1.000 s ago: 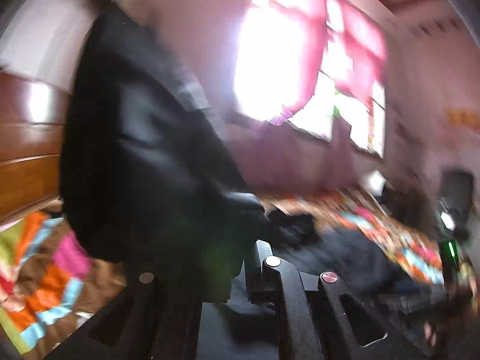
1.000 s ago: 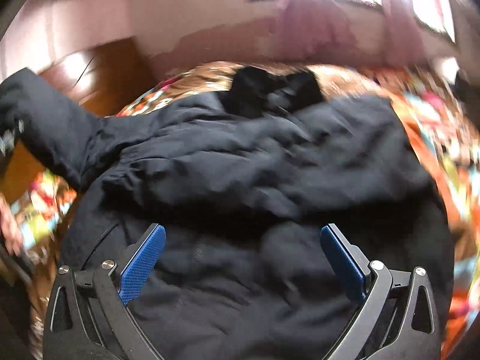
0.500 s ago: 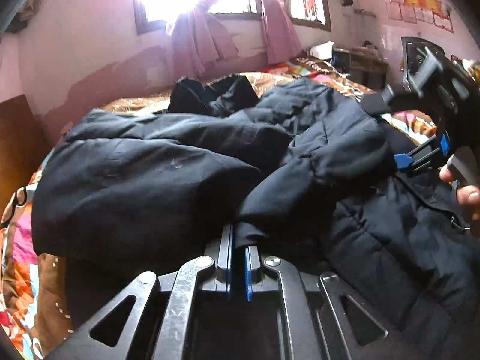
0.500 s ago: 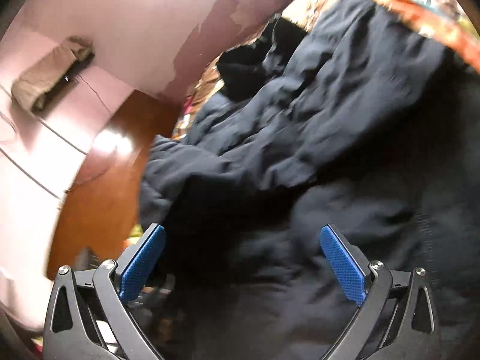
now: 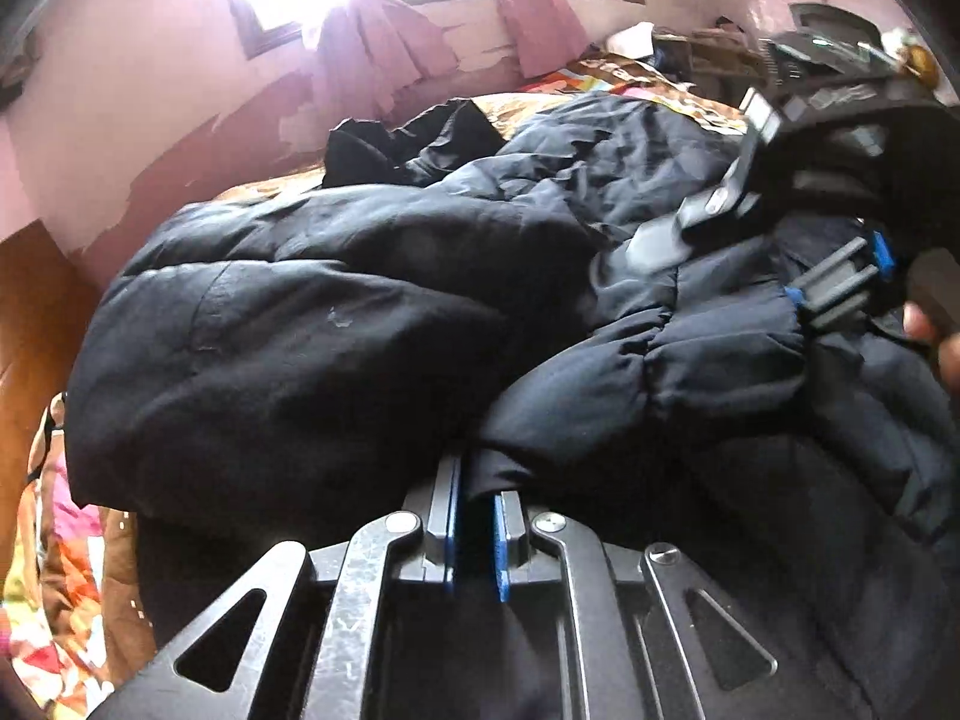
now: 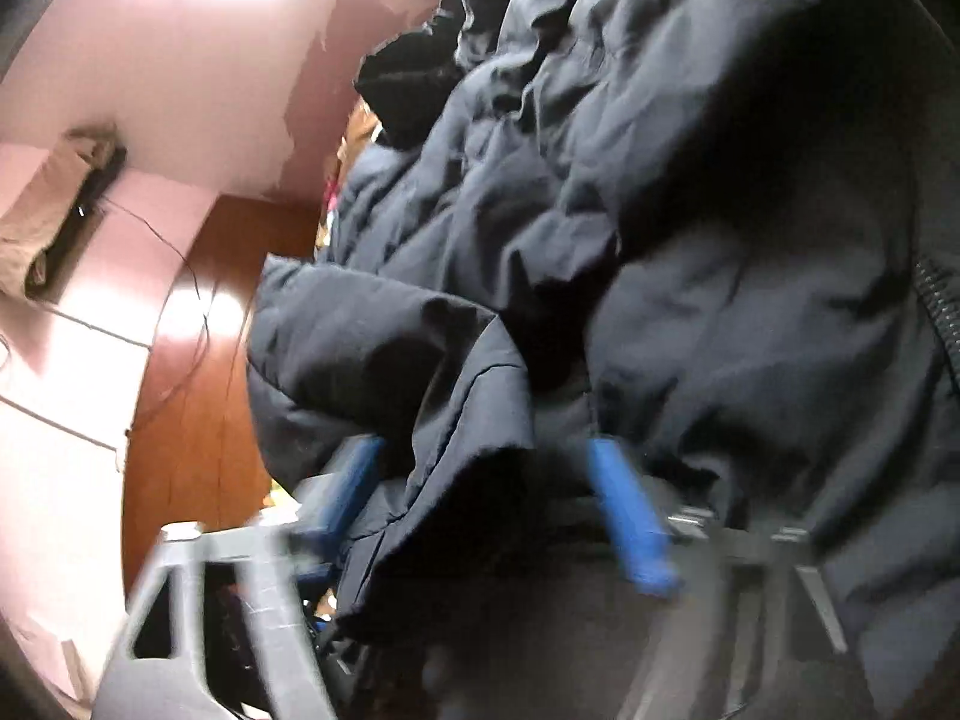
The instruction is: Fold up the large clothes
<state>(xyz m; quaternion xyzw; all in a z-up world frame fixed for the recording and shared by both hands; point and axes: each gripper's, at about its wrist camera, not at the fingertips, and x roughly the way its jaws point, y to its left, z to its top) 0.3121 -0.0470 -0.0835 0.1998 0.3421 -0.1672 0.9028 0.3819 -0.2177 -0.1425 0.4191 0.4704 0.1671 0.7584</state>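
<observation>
We see a black padded jacket [image 5: 312,324] spread over most of both views, matt and plain, with a second black garment [image 5: 408,144] bunched behind it. Under them the bedspread [image 5: 66,588] shows orange, pink, brown and white patches, with a yellow-orange stretch further back. The left tongs [image 5: 477,531] are dark grey with blue pads [image 5: 500,546], and the right tongs [image 6: 486,516] carry the same blue pads [image 6: 624,522] on a grey frame. We find the wall [image 5: 120,102] pale pink with darker pink peeled patches, the curtains [image 5: 384,54] pink, and the headboard [image 6: 198,360] a glossy reddish brown. A khaki cloth [image 6: 48,204] hangs against the wall.
</observation>
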